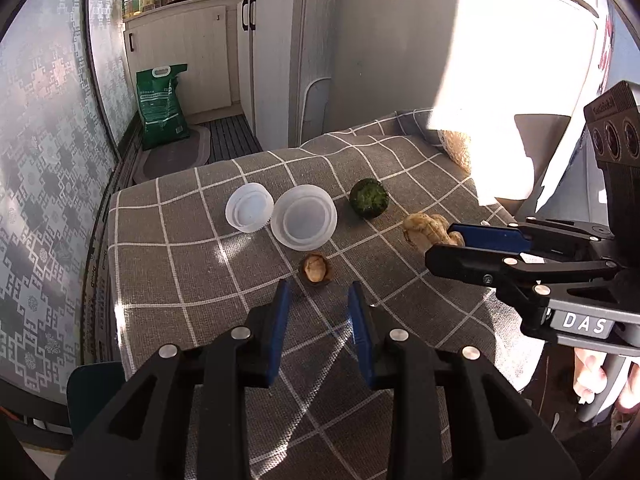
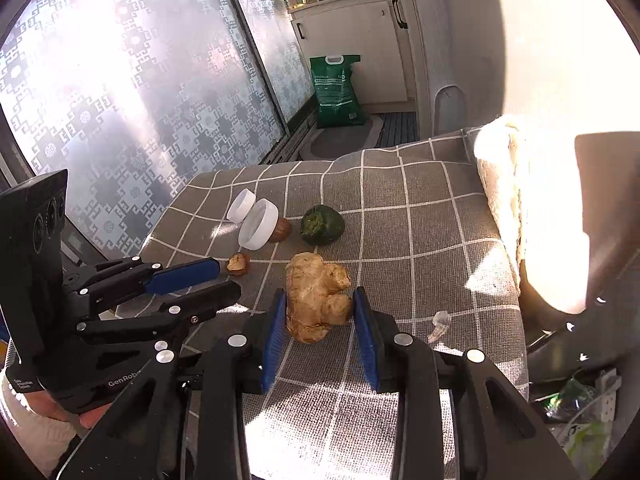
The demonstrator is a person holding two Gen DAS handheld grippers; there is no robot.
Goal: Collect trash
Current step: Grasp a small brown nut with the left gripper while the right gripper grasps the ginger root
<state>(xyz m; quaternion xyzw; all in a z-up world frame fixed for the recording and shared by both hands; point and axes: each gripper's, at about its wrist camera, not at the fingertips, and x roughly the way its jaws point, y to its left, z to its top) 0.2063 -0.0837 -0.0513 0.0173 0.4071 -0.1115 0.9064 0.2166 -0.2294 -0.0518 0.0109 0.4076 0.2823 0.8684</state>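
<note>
Right wrist view, right tongs [image 2: 320, 312] clamped on ginger root [image 2: 318, 296], left tongs [image 1: 320, 300] parted, empty, near nutshell [image 1: 317, 267]

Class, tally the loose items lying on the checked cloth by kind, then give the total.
White plastic lids: 2
Brown nuts: 2
Ginger root: 1
Green round fruit: 1
Pale scrap: 1
Total: 7

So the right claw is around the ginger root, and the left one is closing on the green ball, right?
Not quite. The left gripper points at the small brown nut shell, not the green ball, as the left wrist view shows. The right gripper is around the ginger root.
</note>
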